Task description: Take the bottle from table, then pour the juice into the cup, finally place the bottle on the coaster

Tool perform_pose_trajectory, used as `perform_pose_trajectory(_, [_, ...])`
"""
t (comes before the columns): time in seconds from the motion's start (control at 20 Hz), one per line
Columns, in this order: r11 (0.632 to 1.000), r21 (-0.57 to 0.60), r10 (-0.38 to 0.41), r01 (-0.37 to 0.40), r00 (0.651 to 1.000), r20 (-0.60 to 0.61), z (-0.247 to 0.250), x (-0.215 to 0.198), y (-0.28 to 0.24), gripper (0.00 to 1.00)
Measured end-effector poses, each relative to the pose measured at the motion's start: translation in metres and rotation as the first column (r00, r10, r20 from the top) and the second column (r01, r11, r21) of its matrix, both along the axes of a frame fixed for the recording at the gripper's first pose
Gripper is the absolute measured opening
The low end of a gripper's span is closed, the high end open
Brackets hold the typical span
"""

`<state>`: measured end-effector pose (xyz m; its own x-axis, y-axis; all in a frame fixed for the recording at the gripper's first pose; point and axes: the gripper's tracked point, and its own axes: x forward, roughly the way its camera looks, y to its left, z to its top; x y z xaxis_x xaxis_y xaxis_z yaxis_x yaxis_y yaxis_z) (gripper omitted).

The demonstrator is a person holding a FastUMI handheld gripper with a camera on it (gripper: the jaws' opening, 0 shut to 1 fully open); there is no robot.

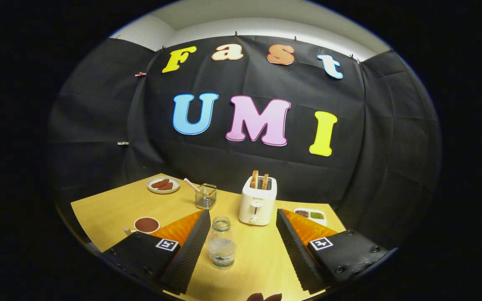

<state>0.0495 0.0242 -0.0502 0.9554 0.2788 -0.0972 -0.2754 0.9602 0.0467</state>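
Note:
A small clear plastic bottle (221,244) with an open neck and a label stands upright on the wooden table (111,209). It sits between my two fingers, nearer the left one, and neither finger touches it. My gripper (243,214) is open wide. A white cup (146,225) with a brown inside and a small handle stands just outside the left finger. A dark red-brown flat thing (264,297), perhaps the coaster, peeks in close beneath the gripper, mostly cut off.
A white toaster (257,202) with two bread slices stands just beyond the fingertips. Further left are a wire basket (206,197) with a striped straw and a plate (163,184) of brown pieces. A white divided tray (311,215) lies beyond the right finger.

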Motion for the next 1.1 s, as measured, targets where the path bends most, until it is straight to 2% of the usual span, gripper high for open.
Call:
perform_pose_trajectory(0.3, [0.995, -0.012, -0.102, 0.102, 0.995, -0.017, 0.048, -0.009, -0.033, 0.98])
perform_pose_trajectory(0.65, [0.984, -0.021, -0.178, 0.179, 0.983, 0.039, 0.088, -0.006, -0.048, 0.98])
perform_pose_trajectory(1.1, [0.975, -0.027, -0.219, 0.221, 0.974, 0.053, 0.097, -0.006, -0.053, 0.98])
